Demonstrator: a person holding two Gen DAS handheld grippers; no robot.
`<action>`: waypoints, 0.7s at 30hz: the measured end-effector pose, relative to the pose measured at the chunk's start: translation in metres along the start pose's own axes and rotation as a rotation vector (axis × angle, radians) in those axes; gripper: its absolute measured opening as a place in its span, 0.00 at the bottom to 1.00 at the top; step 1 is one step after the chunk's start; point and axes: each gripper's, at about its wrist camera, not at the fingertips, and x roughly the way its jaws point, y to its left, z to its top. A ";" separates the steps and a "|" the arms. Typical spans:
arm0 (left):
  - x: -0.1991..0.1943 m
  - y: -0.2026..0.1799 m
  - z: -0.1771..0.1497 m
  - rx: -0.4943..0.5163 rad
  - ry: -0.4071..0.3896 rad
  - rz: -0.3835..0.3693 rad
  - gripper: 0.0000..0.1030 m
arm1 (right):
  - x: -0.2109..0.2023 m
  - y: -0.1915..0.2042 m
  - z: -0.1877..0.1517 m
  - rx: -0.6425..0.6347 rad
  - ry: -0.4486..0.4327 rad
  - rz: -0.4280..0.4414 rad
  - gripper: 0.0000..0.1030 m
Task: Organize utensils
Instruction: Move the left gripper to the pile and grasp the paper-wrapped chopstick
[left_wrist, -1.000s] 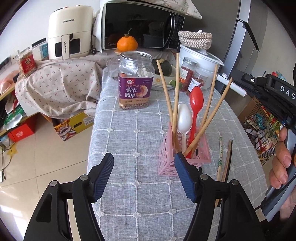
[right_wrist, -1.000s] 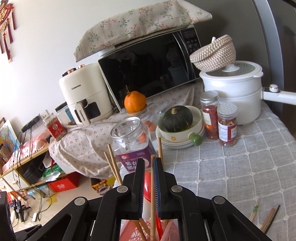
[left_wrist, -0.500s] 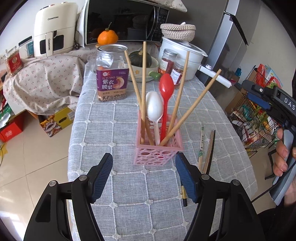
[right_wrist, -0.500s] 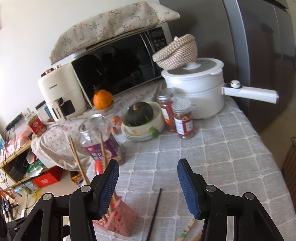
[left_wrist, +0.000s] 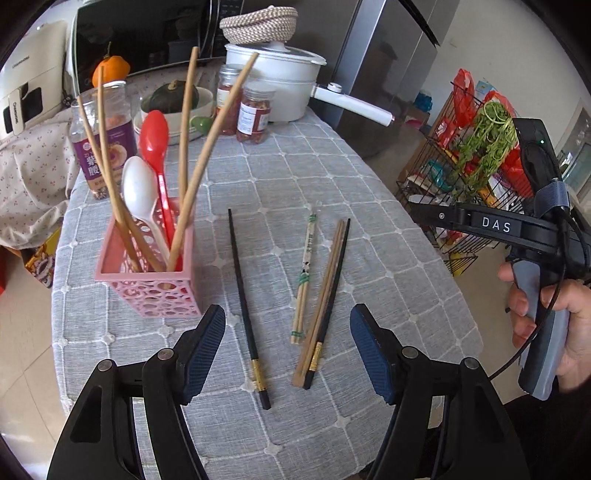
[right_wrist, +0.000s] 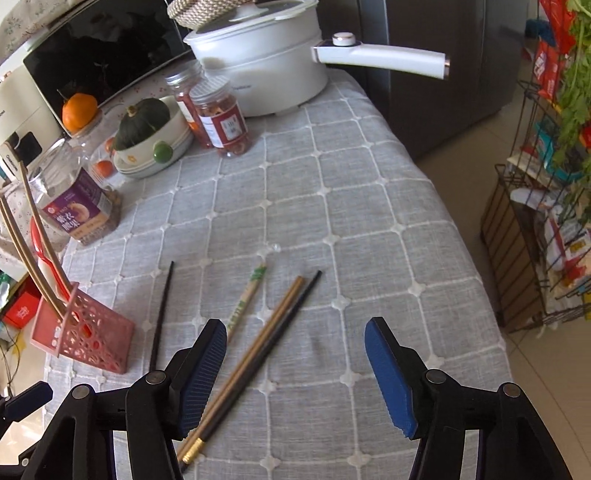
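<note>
Both claws hang low over the near edge of the bench, spread wide and pinching nothing. The left claw (left_wrist: 288, 347) points forward over a lone black chopstick (left_wrist: 243, 295) with a gold band near its end. The right claw (right_wrist: 295, 373) has its ribbed blue pads (right_wrist: 201, 373) just above a wooden chopstick and a black one lying side by side (right_wrist: 266, 350); whether the pad touches them I cannot tell. A person's right hand (left_wrist: 554, 325) grips that tool's grey handle. Between the loose sticks lies a pale banded pair of chopsticks (left_wrist: 304, 273). Further left stands a pink perforated plastic basket (left_wrist: 147, 288), upright, holding four wooden chopsticks, a white spoon (left_wrist: 138, 195) and a red spoon (left_wrist: 155, 136). A grey quilted cloth (right_wrist: 332, 206) with white stitching covers the bench. Beyond stand clear jars (right_wrist: 221, 114) and a white pot (right_wrist: 266, 62).
</note>
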 end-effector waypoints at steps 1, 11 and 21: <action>0.003 -0.008 0.001 0.013 0.002 -0.002 0.71 | 0.000 -0.003 0.000 0.000 0.003 -0.007 0.67; 0.053 -0.049 0.030 0.085 0.072 0.055 0.70 | 0.008 -0.045 -0.004 0.049 0.045 -0.034 0.70; 0.131 -0.045 0.069 0.033 0.136 0.065 0.43 | 0.027 -0.071 -0.008 0.090 0.119 -0.031 0.70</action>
